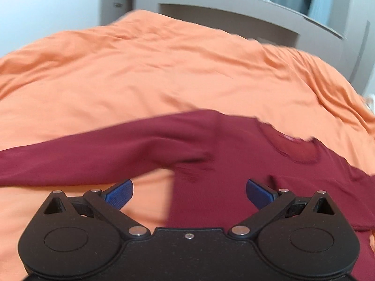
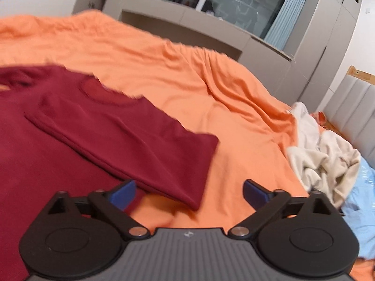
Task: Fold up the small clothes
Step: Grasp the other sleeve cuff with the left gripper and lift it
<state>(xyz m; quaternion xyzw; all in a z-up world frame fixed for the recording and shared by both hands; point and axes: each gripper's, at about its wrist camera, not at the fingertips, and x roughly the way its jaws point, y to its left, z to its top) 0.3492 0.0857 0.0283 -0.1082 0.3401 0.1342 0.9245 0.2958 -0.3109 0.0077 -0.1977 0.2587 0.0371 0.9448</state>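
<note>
Maroon long-sleeved shirt [image 2: 98, 131] lies flat on the orange bedsheet [image 2: 234, 121], neckline toward the grey cabinets [image 2: 211, 30] and window. One sleeve extends sideways; the other is folded across the body. Cream garment [image 2: 323, 154] lies beside it. Left claw [image 1: 189, 193] wide, empty. Right claw [image 2: 189, 193] wide, empty.

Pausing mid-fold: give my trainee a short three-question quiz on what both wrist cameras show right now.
1. True or false: the right gripper is clamped on the maroon shirt.
2. What lies beside the cream garment at the right edge of the orange bedspread? A) green towel B) light blue garment C) black sock
3. In the left wrist view, what colour are the left gripper pads?

Key:
1. False; its jaws stand wide open, nothing between them.
2. B, the light blue garment.
3. Blue.
</note>
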